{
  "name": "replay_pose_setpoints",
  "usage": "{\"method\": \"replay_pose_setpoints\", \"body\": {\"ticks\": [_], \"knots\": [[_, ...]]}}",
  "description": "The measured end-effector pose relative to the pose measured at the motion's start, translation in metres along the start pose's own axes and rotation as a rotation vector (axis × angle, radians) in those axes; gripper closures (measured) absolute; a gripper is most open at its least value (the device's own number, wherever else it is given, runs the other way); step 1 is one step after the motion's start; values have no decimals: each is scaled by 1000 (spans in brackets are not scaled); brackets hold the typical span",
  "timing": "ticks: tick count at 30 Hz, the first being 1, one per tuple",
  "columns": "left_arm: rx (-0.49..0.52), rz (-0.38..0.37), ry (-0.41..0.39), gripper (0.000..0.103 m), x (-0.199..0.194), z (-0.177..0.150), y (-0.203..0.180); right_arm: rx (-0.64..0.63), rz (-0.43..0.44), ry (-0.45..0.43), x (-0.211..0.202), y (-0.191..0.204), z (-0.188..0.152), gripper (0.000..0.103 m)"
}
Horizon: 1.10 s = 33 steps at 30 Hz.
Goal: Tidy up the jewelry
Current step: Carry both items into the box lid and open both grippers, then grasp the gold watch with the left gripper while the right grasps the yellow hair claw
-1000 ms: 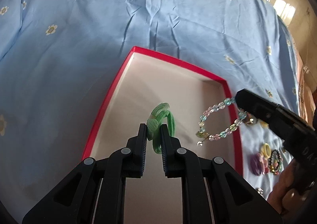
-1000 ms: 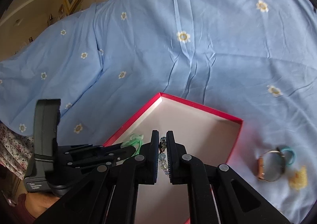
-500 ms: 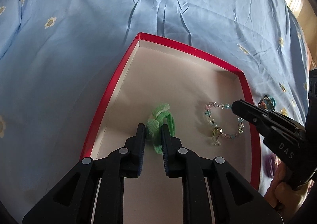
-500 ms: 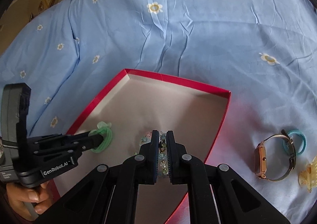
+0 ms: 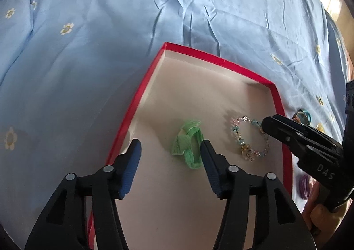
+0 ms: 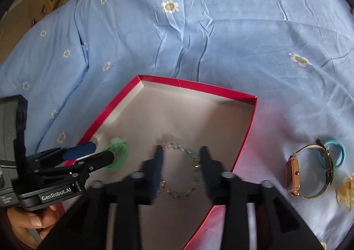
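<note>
Scrunchie (image 5: 188,143) lies flat on box (image 5: 141,93) floor btwn left gripper (image 5: 170,148) fingers, against the right pad, clear of the left; jaws opening, nothing held. Bracelet (image 6: 179,170) lies on box floor btwn right gripper (image 6: 180,157) fingers, jaws opening, pads off it. Watch (image 6: 309,172) outside box on sheet (image 6: 199,28).

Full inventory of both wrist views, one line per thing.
box: 1, red rim, pale inside, on the bedsheet
hair tie: 1, green, in the box, left part
beaded bracelet: 1, pastel, in the box, right part
watch: 1, gold, on the bedsheet right of the box
ring hair tie: 1, teal, under the watch strap
hair clip: 1, yellow, near the watch
scrunchie: 1, purple, right of the box
bedsheet: 1, blue, daisies
left gripper: black, jaws opening, beside the hair tie
right gripper: black, jaws opening, over the bracelet
</note>
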<state>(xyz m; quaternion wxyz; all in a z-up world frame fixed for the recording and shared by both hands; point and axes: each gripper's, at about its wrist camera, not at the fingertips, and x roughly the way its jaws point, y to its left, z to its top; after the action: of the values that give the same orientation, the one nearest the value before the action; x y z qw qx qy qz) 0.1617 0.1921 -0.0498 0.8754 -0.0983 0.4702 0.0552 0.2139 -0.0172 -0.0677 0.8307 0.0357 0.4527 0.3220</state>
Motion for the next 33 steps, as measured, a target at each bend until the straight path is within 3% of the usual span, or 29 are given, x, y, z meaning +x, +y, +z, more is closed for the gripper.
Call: {"method": "replay_pose_setpoints", "body": {"ticks": [6,12,21,33], "knots": [[-33,-38,-36,40,-22,-7,0,5,1,-53,-33,-3,-4,57],[-20,-80,-47,34,-37,-17,-18,49,-39,-92,-71,-30,-21,55],[23,-135,-38,34,-44,-27,-53,108,-118,-130,-117,-74,-45,53],[81,-176,-31,34,-48,-31,-87,138,-159,-148,-147,-100,-65,48]]}}
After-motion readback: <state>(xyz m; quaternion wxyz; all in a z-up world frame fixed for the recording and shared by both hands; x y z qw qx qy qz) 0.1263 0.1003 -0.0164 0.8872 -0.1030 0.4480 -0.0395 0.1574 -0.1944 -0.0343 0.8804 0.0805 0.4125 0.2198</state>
